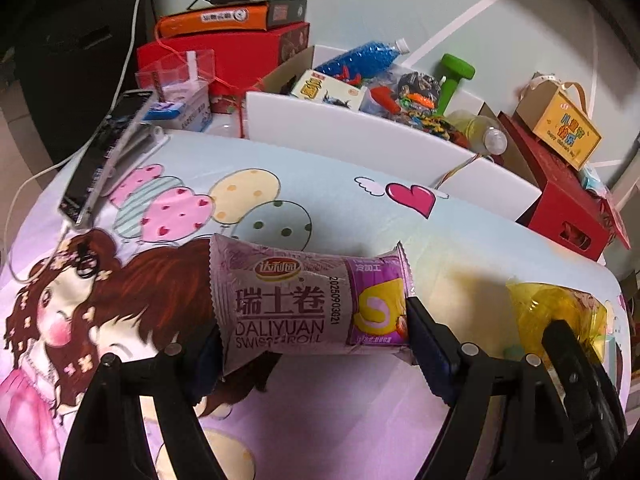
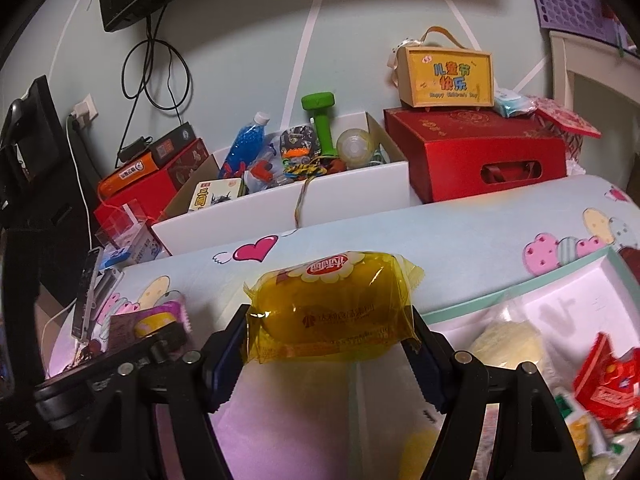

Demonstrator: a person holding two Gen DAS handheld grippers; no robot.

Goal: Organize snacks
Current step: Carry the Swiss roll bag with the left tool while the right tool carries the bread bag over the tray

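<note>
My left tool (image 1: 312, 320) clamped on the purple swiss roll packet (image 1: 308, 304) above the cartoon-print desk (image 1: 320, 208), my right tool (image 2: 328, 340) clamped on the yellow cake packet (image 2: 332, 312), white snack box (image 2: 560, 304) just right.

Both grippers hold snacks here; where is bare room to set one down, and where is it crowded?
Free: the cartoon-print cloth between the purple Swiss roll pack in the left gripper and the white box. Also the cloth ahead of the yellow snack pack in the right gripper. Crowded: the white box and the tray with its red packets.
</note>
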